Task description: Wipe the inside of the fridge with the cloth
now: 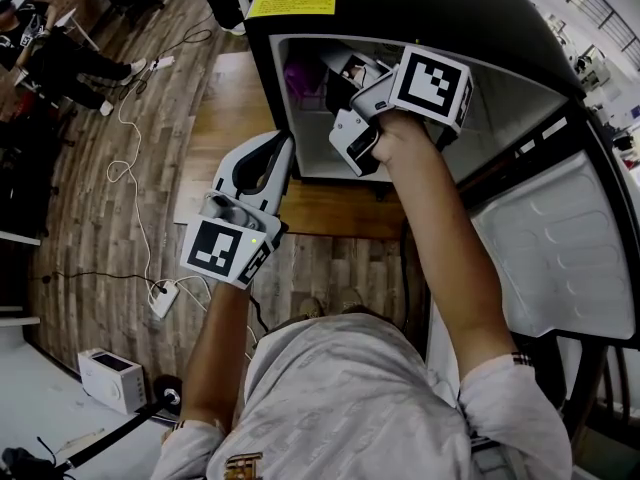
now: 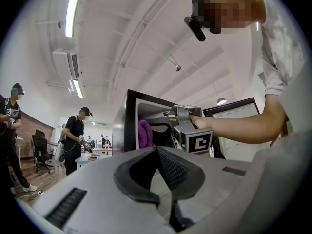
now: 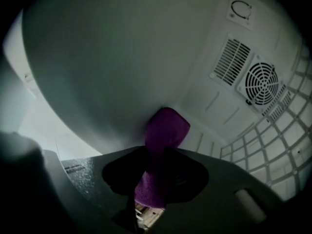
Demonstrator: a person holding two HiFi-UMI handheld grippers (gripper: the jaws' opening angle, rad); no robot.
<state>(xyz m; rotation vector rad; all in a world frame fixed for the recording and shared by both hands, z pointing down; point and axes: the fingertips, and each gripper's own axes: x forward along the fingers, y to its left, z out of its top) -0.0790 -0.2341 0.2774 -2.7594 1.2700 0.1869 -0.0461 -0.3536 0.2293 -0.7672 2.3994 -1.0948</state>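
Right gripper clamped on purple terry cloth, tip against white inner wall of small black fridge; left gripper closed, empty, outside.

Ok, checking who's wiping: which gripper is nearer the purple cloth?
Right. The right gripper grips the purple cloth inside the fridge; the left gripper hangs outside, before its opening.

open lab: desks, floor cables

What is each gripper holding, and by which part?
Right gripper: cloth, jaws shut on its lower half, upper end sticking out free. Left gripper: nothing, jaws shut.
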